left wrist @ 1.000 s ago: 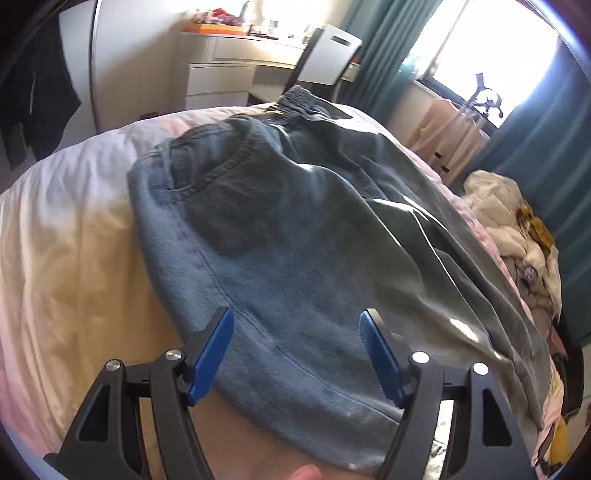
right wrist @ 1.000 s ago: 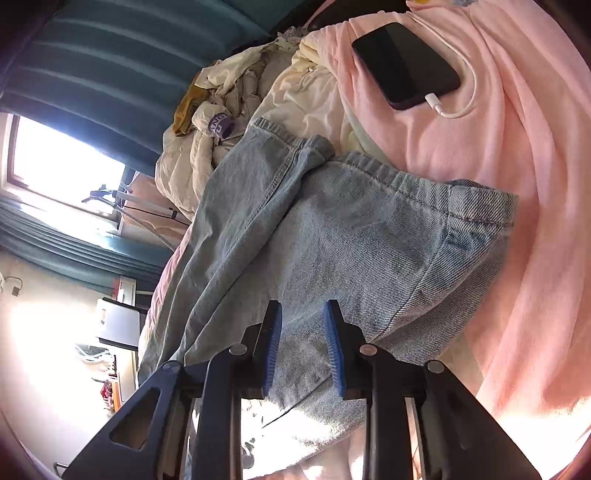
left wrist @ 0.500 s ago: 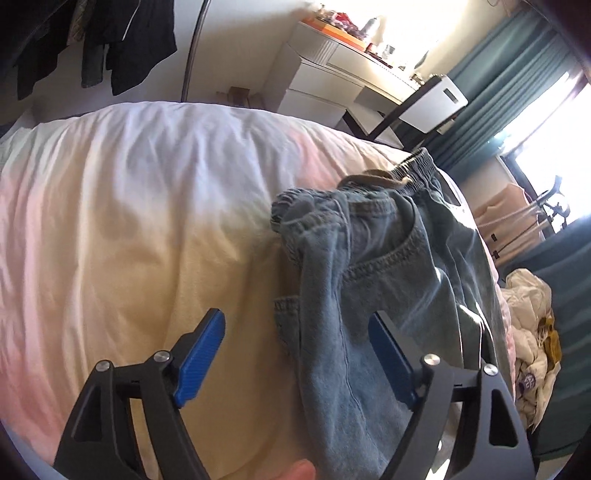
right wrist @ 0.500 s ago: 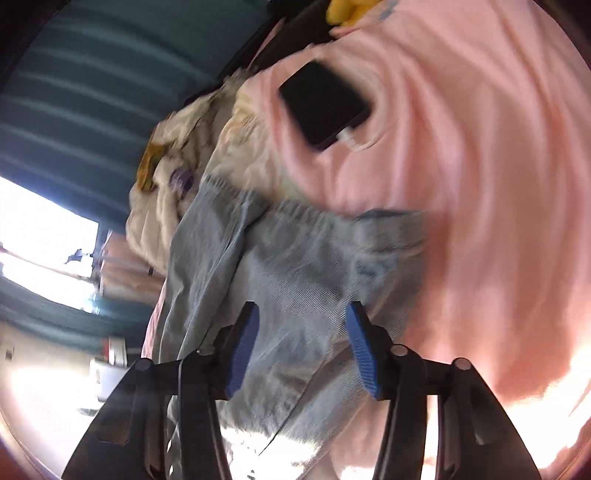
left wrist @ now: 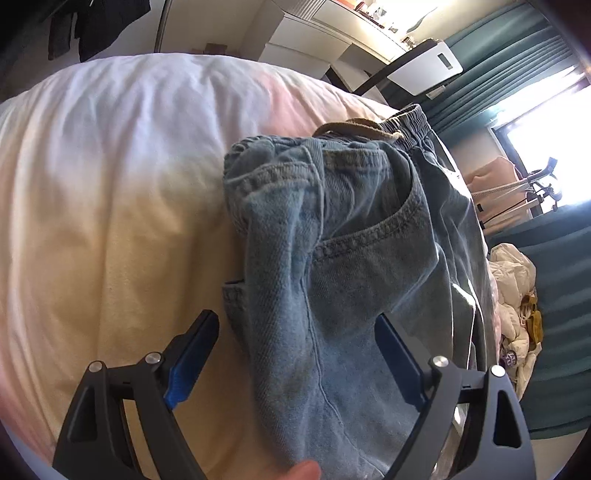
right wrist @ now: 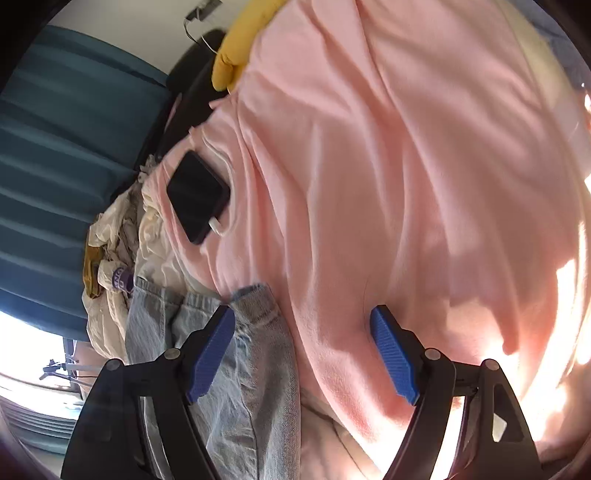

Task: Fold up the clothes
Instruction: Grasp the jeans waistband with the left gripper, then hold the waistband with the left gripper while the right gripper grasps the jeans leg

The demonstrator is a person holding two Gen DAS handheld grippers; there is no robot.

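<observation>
Light blue jeans [left wrist: 351, 266] lie on the pale bedcover [left wrist: 110, 192], waistband and a pocket bunched at the far end. My left gripper [left wrist: 297, 354] is open, its blue pads straddling the denim near the hip without clamping it. In the right wrist view the jeans' leg hems [right wrist: 236, 354] lie at lower left on the pink bedcover [right wrist: 388, 184]. There my right gripper [right wrist: 303, 354] is open wide, its left pad over the hem edge and its right pad over pink cover, nothing between them.
A black phone [right wrist: 195, 195] on a white charging cable lies on the pink cover beyond the hems. A heap of cream clothes [right wrist: 110, 251] sits by teal curtains. A white desk [left wrist: 325, 33] and chair stand past the bed. A fingertip [left wrist: 303, 472] shows at the bottom edge.
My right gripper has opened from nearly shut and swung right, off the denim toward the pink cover. The left view has shifted toward the jeans' waistband, with the denim now bunched between its open pads.
</observation>
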